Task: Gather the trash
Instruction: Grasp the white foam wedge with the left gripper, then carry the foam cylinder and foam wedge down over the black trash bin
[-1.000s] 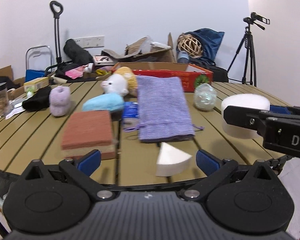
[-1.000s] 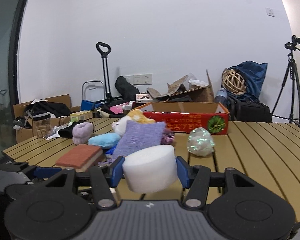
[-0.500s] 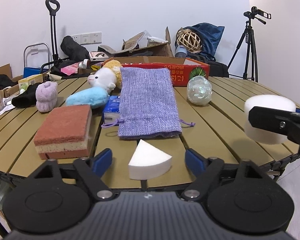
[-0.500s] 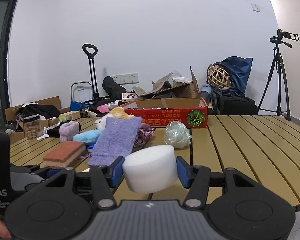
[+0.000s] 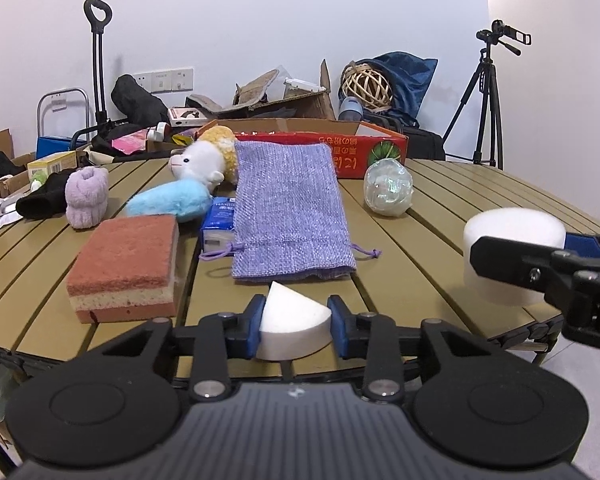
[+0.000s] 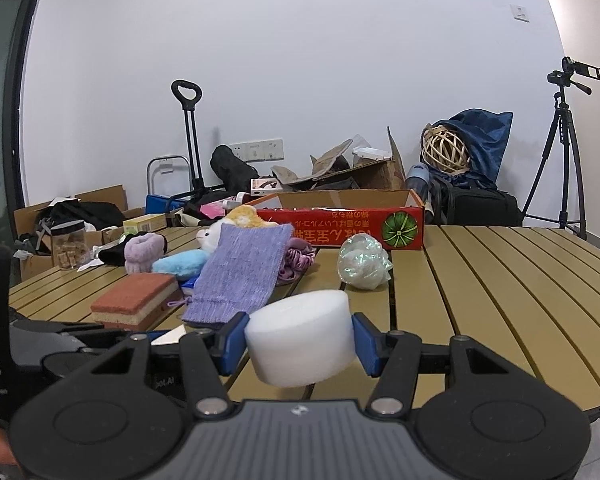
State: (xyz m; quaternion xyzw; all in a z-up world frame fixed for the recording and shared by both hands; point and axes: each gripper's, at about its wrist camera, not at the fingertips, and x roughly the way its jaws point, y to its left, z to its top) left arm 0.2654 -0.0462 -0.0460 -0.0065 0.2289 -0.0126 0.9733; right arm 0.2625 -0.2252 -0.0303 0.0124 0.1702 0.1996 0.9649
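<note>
My left gripper (image 5: pixel 296 330) is shut on a white foam wedge (image 5: pixel 292 328) at the near edge of the slatted table (image 5: pixel 440 216). My right gripper (image 6: pixel 300 346) is shut on a white foam cylinder (image 6: pixel 300 340) and holds it just above the table's front edge. The cylinder also shows in the left wrist view (image 5: pixel 514 236), at the right, with the right gripper's black finger across it. A crumpled clear plastic ball (image 6: pixel 364 262) lies on the table beyond the cylinder and shows in the left wrist view (image 5: pixel 388 194) too.
A purple drawstring bag (image 5: pixel 290 208), a red-brown sponge (image 5: pixel 128 266), a blue tissue pack (image 5: pixel 220 226), plush toys (image 5: pixel 198 168) and a lilac sock roll (image 5: pixel 86 196) lie mid-table. A red cardboard box (image 6: pixel 360 222) stands at the back. A tripod (image 6: pixel 564 152) stands at the right.
My left gripper moved in around the foam wedge and closed on it; earlier its jaws stood wide apart. My right gripper kept hold of the cylinder and drifted right.
</note>
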